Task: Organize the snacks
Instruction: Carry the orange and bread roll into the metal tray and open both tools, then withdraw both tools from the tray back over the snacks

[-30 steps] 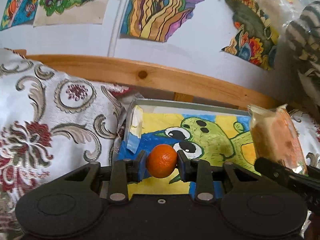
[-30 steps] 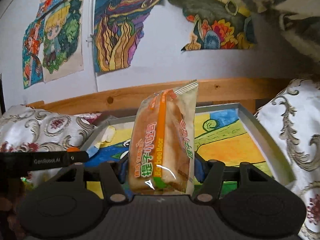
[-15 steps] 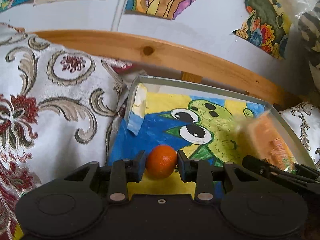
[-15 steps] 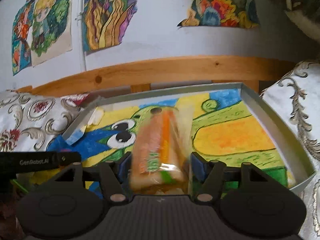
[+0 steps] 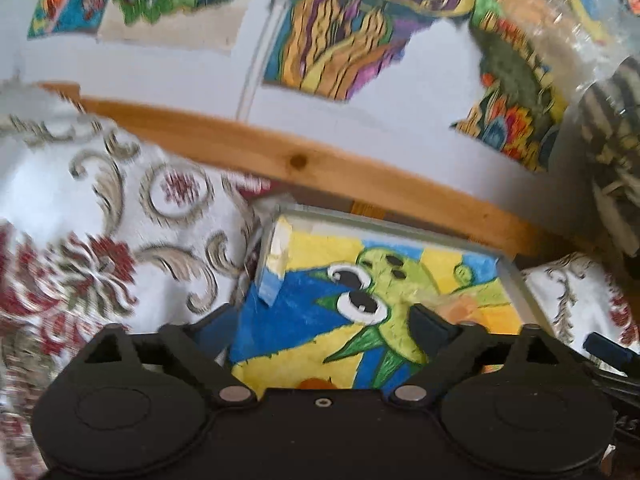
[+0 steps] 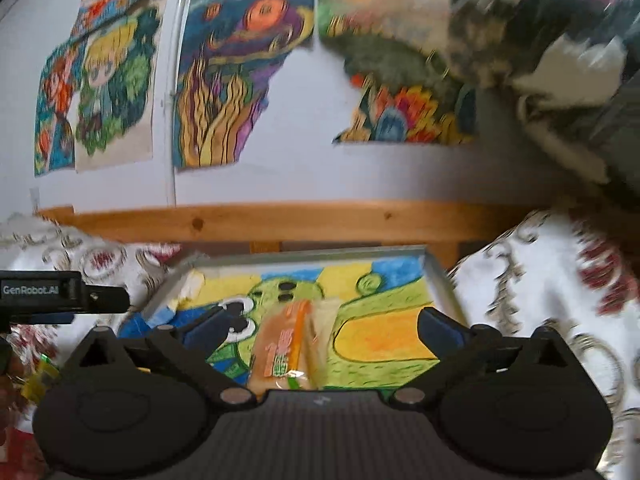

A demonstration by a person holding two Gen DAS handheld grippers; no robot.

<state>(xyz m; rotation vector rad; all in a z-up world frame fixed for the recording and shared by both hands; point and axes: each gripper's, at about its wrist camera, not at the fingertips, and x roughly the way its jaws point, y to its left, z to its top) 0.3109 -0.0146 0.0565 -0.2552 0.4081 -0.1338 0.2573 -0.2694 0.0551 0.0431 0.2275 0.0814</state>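
Left gripper [image 5: 320,324] fingers spread wide apart; orange [image 5: 314,383] lies on the tray [image 5: 516,280] floor at its near edge. Right gripper [image 6: 322,330] also spread wide; bread packet [image 6: 286,350] lies loose between its fingers on the tray's painted lining.

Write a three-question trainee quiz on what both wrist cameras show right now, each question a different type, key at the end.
1. True or false: the right gripper clamps the bread packet.
2. What lies in the tray just ahead of the left gripper's body? A) orange fruit B) spoon C) cup
3. Fill in: the picture lining the tray shows a green ___.

Key: 1 false, its fingers are spread wide; 2 A; 3 creature with big eyes.
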